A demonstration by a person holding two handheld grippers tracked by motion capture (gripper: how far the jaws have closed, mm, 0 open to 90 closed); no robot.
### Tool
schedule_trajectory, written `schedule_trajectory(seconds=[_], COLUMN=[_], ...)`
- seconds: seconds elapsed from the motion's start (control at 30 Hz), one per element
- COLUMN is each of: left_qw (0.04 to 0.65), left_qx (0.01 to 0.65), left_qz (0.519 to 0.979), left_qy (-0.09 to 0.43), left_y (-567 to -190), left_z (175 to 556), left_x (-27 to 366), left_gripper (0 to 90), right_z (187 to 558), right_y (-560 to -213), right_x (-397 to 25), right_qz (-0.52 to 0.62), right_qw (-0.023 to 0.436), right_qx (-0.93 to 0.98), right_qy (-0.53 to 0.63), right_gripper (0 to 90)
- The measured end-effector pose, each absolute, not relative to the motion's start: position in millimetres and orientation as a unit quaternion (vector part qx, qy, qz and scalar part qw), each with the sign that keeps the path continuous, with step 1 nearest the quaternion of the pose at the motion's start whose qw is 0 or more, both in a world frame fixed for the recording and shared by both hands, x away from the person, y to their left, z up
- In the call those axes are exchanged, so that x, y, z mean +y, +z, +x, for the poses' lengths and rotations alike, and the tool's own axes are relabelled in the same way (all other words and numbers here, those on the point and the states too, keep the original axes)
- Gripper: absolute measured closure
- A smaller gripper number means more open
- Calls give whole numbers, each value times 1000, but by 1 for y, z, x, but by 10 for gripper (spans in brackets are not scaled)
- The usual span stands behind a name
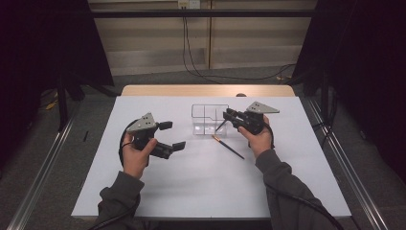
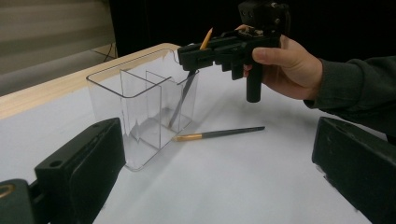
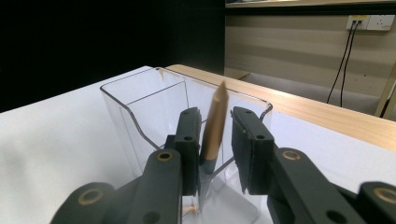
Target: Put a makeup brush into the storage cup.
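Note:
A clear divided holder (image 1: 203,106) (image 2: 110,95) (image 3: 140,107) stands at the table's middle. A dark pencil with a tan end (image 1: 220,126) (image 2: 180,103) (image 3: 216,116) leans inside its right compartment, its foot on the holder's floor. My right gripper (image 1: 227,115) (image 2: 187,52) (image 3: 215,140) hovers over the rim with its jaws around the pencil's top. The pencil touches one jaw, with a thin gap at the other. A second pencil (image 1: 229,146) (image 2: 219,133) lies flat on the table by the holder. My left gripper (image 1: 172,136) (image 2: 215,186) is held left of the holder, wide open with nothing in it.
A white sheet (image 1: 191,182) covers the table, with a wooden edge (image 1: 206,90) at the back. Dark curtains hang at both sides, and cables trail over the floor behind.

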State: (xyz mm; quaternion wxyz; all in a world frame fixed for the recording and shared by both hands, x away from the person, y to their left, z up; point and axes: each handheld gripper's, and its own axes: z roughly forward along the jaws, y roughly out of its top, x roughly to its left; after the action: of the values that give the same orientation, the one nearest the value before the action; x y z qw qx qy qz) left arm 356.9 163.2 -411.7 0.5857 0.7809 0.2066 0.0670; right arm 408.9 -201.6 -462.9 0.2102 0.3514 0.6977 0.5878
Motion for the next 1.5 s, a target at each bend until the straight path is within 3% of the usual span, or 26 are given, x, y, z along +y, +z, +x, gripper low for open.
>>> schedule_trajectory(seconds=[1.13, 1.5], left_qw=[581, 583], left_qx=[204, 205], left_qz=[785, 783], left_qy=[72, 72], left_y=[-410, -409], left_z=[356, 356], left_x=[162, 161], left_gripper=[22, 22], right_z=[399, 394], right_y=[-455, -454], right_x=[-212, -217], right_qz=[359, 367], right_qw=[221, 218], right_qx=[696, 690], right_qy=[581, 584], right_gripper=[321, 237])
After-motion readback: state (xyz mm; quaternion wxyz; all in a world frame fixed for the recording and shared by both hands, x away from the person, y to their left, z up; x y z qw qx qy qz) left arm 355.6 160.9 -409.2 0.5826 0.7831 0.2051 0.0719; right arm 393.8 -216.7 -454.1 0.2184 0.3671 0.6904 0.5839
